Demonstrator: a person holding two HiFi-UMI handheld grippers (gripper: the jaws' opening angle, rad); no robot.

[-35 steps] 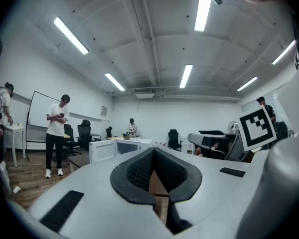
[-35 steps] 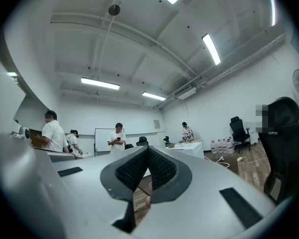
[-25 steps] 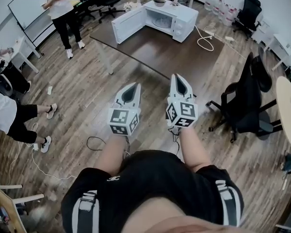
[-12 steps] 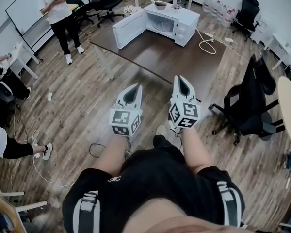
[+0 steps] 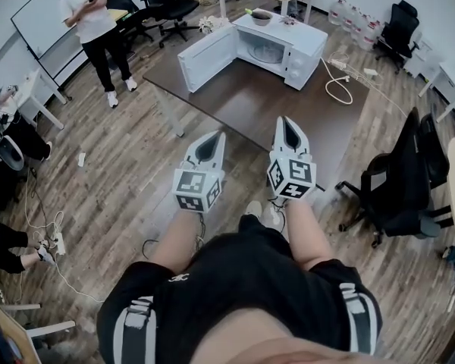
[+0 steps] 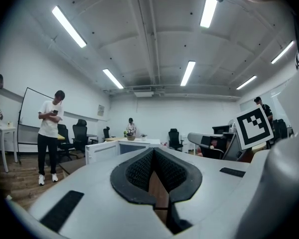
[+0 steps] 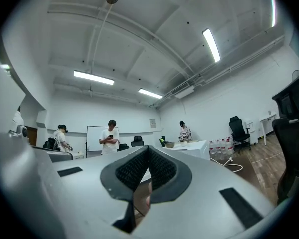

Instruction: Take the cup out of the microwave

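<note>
A white microwave (image 5: 277, 42) stands at the far end of a dark brown table (image 5: 288, 108), its door (image 5: 206, 58) swung open to the left. Something pale shows in its cavity; I cannot make out a cup there. A bowl (image 5: 260, 16) sits on top. My left gripper (image 5: 214, 136) and right gripper (image 5: 287, 121) are held side by side over the floor, short of the table's near edge, both shut and empty. In the left gripper view the left gripper (image 6: 153, 151) points level at the microwave (image 6: 120, 146) far ahead. The right gripper (image 7: 147, 149) also has its pads together.
A person (image 5: 91, 23) stands at the left by a whiteboard. A black office chair (image 5: 398, 192) stands to the right of the table. A white cable (image 5: 337, 78) lies on the table's right end. Cables (image 5: 53, 241) trail on the wooden floor at the left.
Both grippers have moved forward together toward the table, still shut. The table and microwave now sit nearer and lower in the head view.
</note>
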